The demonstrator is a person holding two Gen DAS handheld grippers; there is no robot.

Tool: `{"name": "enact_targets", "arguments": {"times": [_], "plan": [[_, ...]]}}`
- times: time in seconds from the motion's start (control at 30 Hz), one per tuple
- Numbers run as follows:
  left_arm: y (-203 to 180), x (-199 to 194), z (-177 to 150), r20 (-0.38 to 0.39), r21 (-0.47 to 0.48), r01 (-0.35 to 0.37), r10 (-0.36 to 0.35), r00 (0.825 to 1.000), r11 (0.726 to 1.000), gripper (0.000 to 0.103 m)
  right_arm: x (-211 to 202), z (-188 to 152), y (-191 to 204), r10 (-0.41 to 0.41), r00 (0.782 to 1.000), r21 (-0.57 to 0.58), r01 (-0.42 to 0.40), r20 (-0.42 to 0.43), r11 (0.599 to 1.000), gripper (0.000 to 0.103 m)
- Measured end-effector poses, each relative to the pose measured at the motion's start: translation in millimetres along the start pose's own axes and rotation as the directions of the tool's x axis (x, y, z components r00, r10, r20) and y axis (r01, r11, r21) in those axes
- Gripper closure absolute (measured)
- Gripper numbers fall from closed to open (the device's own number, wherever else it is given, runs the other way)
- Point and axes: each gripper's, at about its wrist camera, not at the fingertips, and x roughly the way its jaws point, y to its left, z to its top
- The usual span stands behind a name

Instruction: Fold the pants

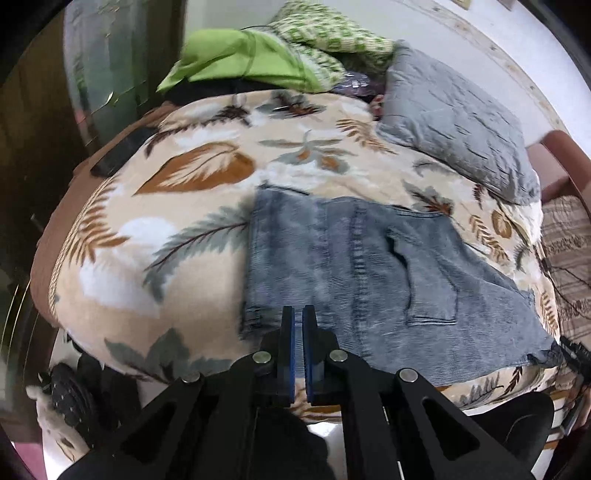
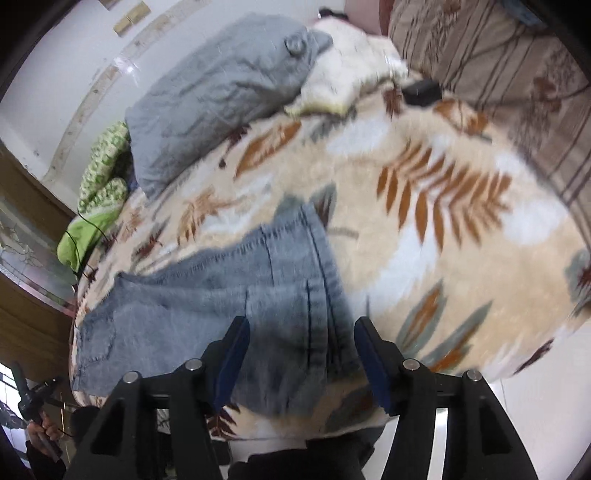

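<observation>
Our left gripper (image 1: 298, 314) is pinched closed, empty; our right gripper (image 2: 301, 328) gapes over folded jeans (image 2: 221, 295) at 12 o'clock.

Leaf-print blanket (image 1: 192, 236) covers the bed w/ brown, grey-green & white fronds. Grey pillow (image 1: 458, 125) lies at the bed's far edge – green fabric (image 1: 236, 59) & a green-white patterned cloth (image 1: 332, 33) bunched just beside it. Striped brown cover (image 2: 498, 74) along one side edge – white wall (image 2: 55, 74) behind.

Motion blur smears the pants (image 2: 229, 295), perhaps folded
</observation>
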Motion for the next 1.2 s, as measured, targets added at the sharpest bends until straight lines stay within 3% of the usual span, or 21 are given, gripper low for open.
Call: {"name": "enact_targets", "arguments": {"times": [0.13, 0.33, 0.67, 0.8, 0.83, 0.93, 1.2], "plan": [[-25.3, 6.0, 0.4, -0.005, 0.051, 0.023, -0.023, 1.000, 0.998, 0.100, -1.4, 14.2, 0.9, 0.017, 1.000, 0.001, -0.017, 0.008, 1.000, 0.040], [-52.1, 23.2, -6.8, -0.053, 0.094, 0.047, -0.042, 0.998, 0.994, 0.100, 23.6, 19.6, 9.2, 0.010, 0.998, -0.036, -0.012, -0.059, 0.999, 0.040], [-63.7, 39.0, -12.4, -0.095, 0.100, 0.051, -0.042, 0.995, 0.994, 0.100, 69.8, 28.3, 14.3, -0.034, 0.986, -0.012, 0.032, -0.162, 0.999, 0.042], [-64.1, 39.8, -14.1, -0.100, 0.097, 0.061, -0.051, 0.994, 0.993, 0.100, 80.5, 25.7, 14.6, -0.049, 0.978, -0.005, 0.049, -0.203, 0.999, 0.053], [-64.2, 40.0, -14.4, -0.102, 0.097, 0.062, -0.052, 0.993, 0.993, 0.100, 80.6, 24.7, 15.9, -0.060, 0.978, -0.015, 0.058, -0.200, 0.998, 0.065], [-64.8, 40.8, -14.8, -0.106, 0.098, 0.065, -0.055, 0.993, 0.993, 0.100, 77.8, 24.6, 17.8, -0.082, 0.979, -0.038, 0.076, -0.189, 0.996, 0.087], [-66.8, 42.3, -15.2, -0.114, 0.093, 0.071, -0.060, 0.992, 0.993, 0.100, 48.0, 46.7, 38.1, -0.096, 0.995, -0.082, 0.093, -0.037, 0.992, 0.088]]}}
